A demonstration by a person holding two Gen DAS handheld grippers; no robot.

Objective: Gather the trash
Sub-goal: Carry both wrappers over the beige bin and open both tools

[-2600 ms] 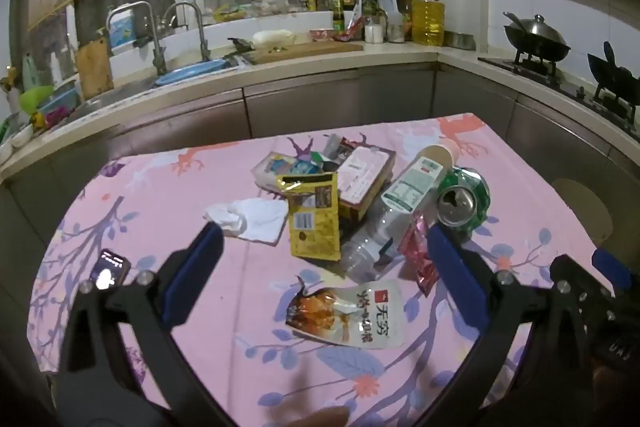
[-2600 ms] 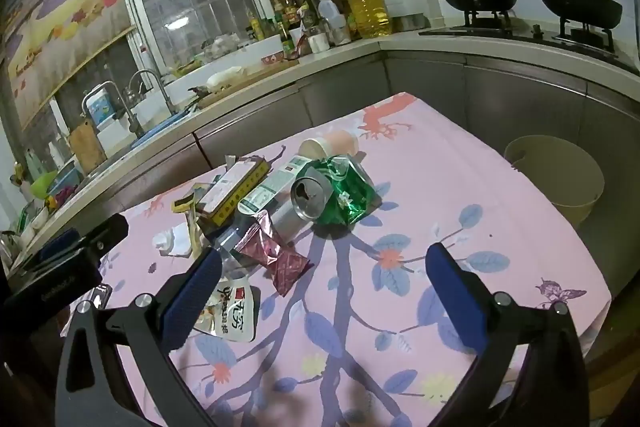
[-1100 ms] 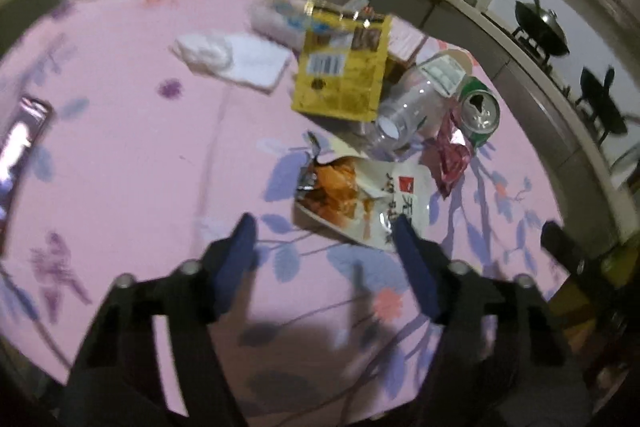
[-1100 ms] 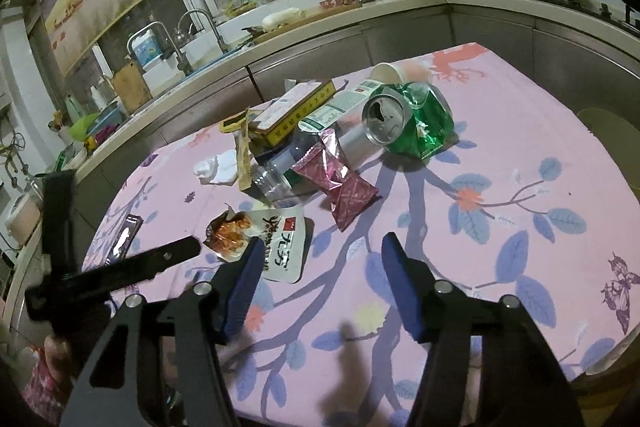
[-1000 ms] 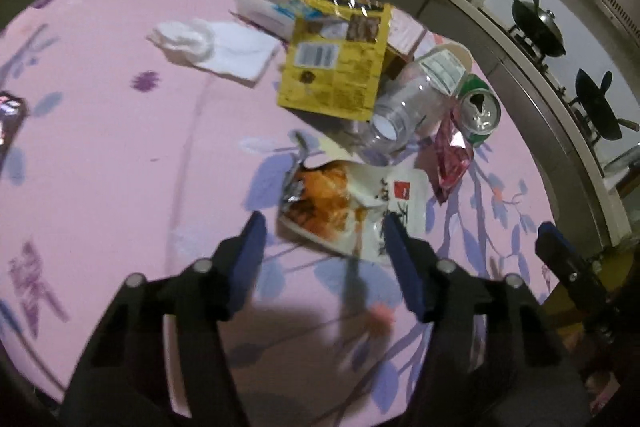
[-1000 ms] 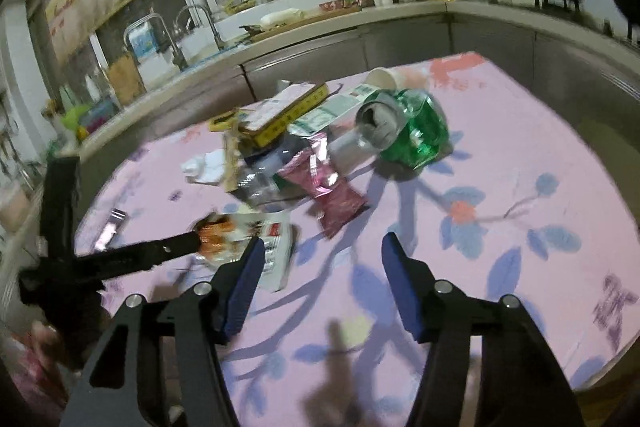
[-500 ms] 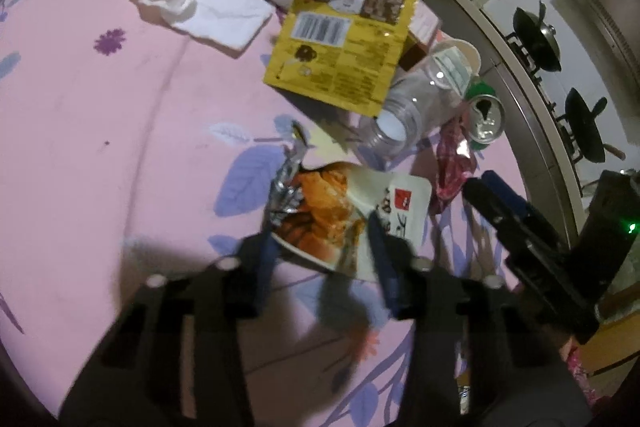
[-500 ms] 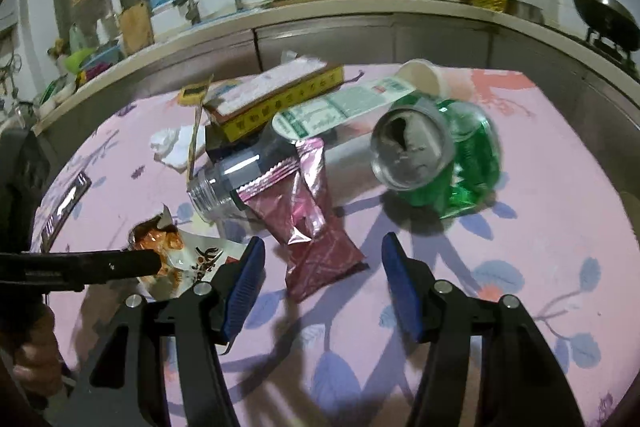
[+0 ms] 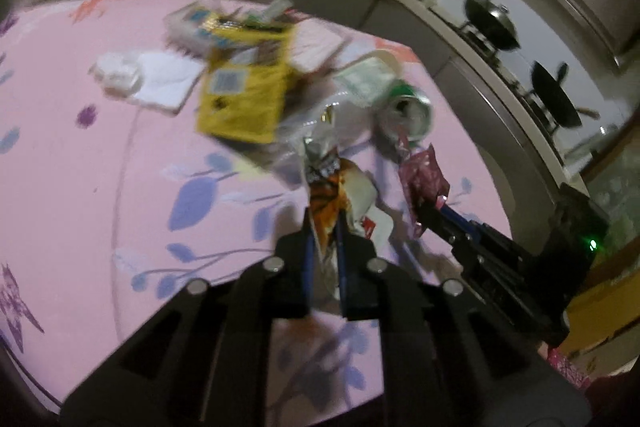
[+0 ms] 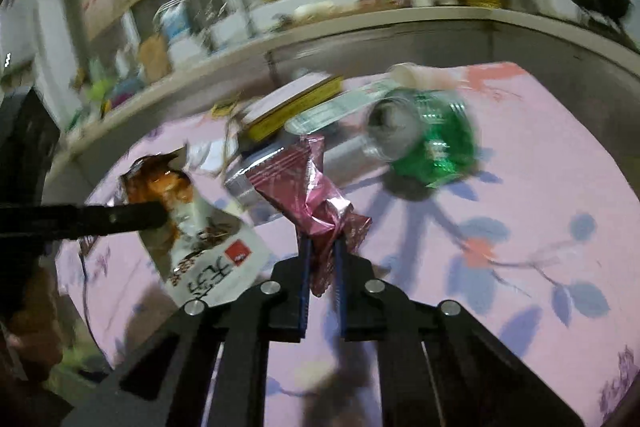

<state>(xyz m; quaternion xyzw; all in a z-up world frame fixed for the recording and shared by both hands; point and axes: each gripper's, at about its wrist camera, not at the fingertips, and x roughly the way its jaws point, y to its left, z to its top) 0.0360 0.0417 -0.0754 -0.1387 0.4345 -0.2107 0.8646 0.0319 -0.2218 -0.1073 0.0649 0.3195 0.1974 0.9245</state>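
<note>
Trash pickup has only begun: the left gripper (image 9: 323, 227) has just squeezed shut on the orange snack bag (image 9: 334, 195), the right gripper (image 10: 321, 251) on the pink wrapper (image 10: 316, 187), while the green can (image 10: 432, 147), yellow packet (image 9: 244, 95) and tissue (image 9: 148, 81) wait on the table (image 9: 80, 187).

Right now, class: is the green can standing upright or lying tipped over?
Tipped over. The green can lies on its side on the pink tablecloth, its round open top facing sideways toward the camera.
</note>
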